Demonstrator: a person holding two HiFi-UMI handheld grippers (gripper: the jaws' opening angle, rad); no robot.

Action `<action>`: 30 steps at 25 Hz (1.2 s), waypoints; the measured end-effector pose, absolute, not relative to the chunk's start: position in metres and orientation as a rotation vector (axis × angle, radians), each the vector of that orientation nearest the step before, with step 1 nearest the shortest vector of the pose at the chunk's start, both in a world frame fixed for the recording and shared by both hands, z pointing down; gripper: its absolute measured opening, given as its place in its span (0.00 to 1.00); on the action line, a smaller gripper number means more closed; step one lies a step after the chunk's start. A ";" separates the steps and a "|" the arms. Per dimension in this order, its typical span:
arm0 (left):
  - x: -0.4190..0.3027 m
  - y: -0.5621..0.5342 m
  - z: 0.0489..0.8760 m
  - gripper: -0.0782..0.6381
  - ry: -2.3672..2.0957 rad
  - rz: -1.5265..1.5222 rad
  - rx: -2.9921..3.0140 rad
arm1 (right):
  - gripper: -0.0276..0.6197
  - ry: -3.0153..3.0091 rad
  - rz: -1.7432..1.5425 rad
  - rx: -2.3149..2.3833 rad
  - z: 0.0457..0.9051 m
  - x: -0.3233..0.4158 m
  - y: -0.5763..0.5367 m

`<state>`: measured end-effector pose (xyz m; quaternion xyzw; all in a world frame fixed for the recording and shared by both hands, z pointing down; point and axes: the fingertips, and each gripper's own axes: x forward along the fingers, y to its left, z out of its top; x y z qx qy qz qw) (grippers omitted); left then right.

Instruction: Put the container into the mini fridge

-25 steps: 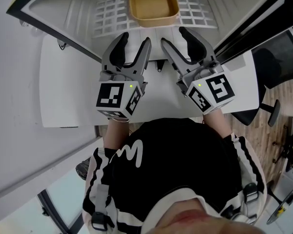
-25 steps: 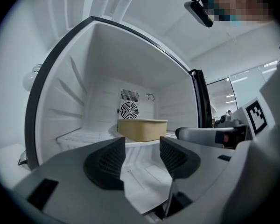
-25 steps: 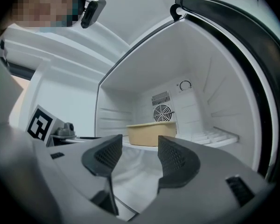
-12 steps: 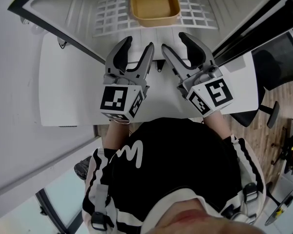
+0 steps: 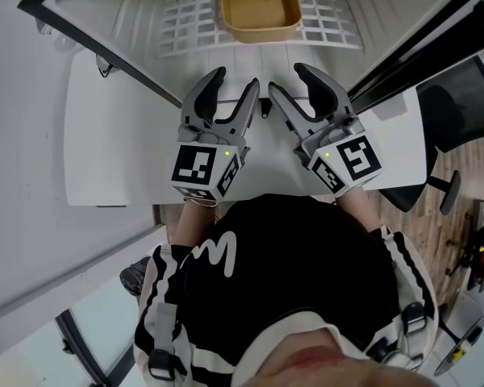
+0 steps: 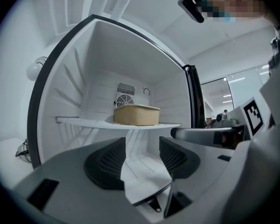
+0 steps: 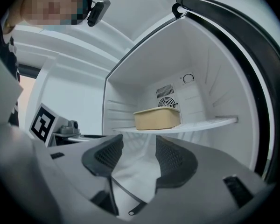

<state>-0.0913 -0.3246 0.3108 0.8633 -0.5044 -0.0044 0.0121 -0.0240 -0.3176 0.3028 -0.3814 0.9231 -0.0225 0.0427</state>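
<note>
Two grippers are in view, one in each hand. The left gripper (image 5: pixel 235 83) has its jaws spread apart with nothing between them. The right gripper (image 5: pixel 288 81) is spread the same way and also carries nothing. They sit side by side above the white table (image 5: pixel 113 135), close to each other but not touching, both pointing into the open mini fridge (image 5: pixel 105 6). Each carries one marker cube, two in all: the left cube (image 5: pixel 202 170) and the right cube (image 5: pixel 348 161).

There is one container (image 5: pixel 258 5), tan and open-topped. It stands ahead of both grippers and well apart from them, on the single white wire shelf (image 5: pixel 177 22) inside the fridge. In the left gripper view the container (image 6: pixel 136 115) sits above and beyond the gap between that gripper's (image 6: pixel 142 155) jaws. In the right gripper view it (image 7: pixel 157 118) likewise sits above and beyond that gripper's (image 7: pixel 135 160) jaws. One round fan grille (image 6: pixel 125 99) shows on the fridge's back wall, behind the container.
</note>
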 end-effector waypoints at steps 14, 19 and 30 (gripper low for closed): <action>-0.093 -0.318 0.322 0.35 -1.566 0.017 2.697 | 0.29 2.850 -0.096 -1.172 0.314 -0.025 -0.314; -0.092 -0.317 0.327 0.34 -1.560 0.024 2.695 | 0.27 2.856 -0.105 -1.178 0.320 -0.025 -0.313; -0.094 -0.316 0.335 0.30 -1.551 0.033 2.684 | 0.18 2.852 -0.133 -1.209 0.330 -0.024 -0.315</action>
